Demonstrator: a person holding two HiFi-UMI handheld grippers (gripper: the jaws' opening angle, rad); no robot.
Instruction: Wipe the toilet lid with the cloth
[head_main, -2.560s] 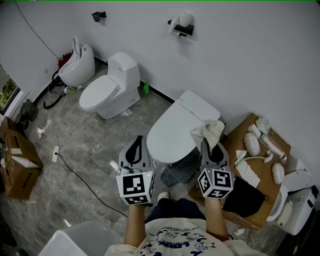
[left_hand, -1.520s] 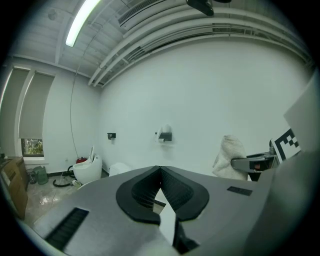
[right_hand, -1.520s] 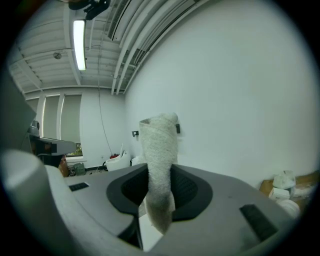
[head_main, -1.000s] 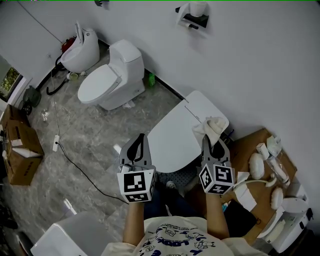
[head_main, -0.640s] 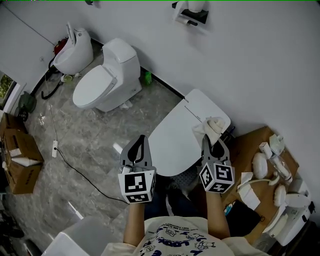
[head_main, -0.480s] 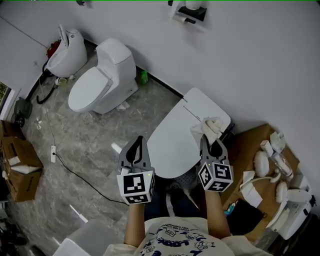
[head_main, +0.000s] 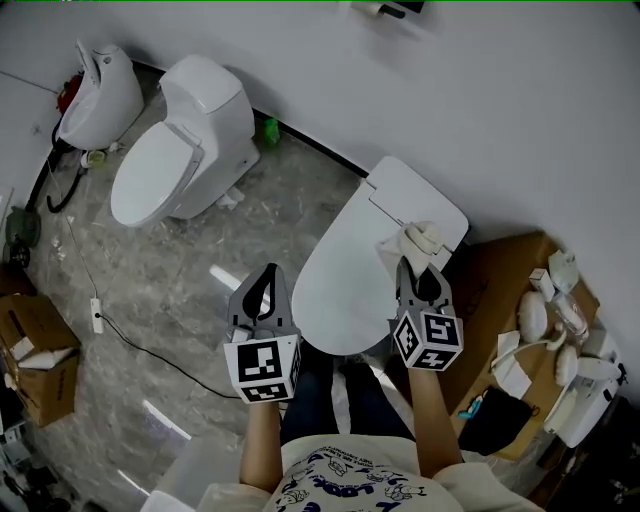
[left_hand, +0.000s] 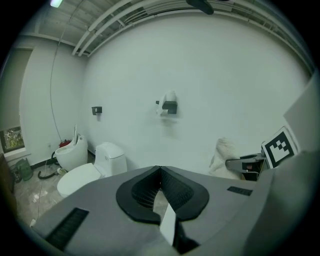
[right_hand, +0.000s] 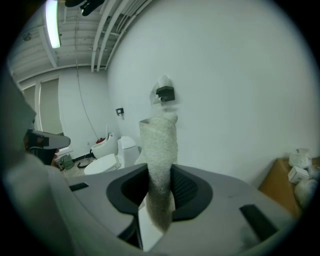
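Observation:
A white toilet with its lid (head_main: 345, 255) down stands just ahead of me. My right gripper (head_main: 419, 270) is shut on a pale, fluffy cloth (head_main: 418, 241), which sticks up from the jaws over the lid's right rear part. In the right gripper view the cloth (right_hand: 159, 145) is pinched between the two black pads and rises in front of the wall. My left gripper (head_main: 266, 277) hovers by the lid's left front edge, shut with nothing in it; its pads meet in the left gripper view (left_hand: 160, 169).
A second white toilet (head_main: 175, 140) and a white urinal (head_main: 95, 95) stand at the back left. A brown board (head_main: 520, 300) with white parts lies to the right. A cardboard box (head_main: 30, 360) and a cable (head_main: 130, 335) lie on the marble floor. The wall carries a paper holder (left_hand: 169, 105).
The head view has shifted toward the near toilet, which now lies more directly ahead. Both grippers keep their pose; the right one with the cloth sits further over the lid.

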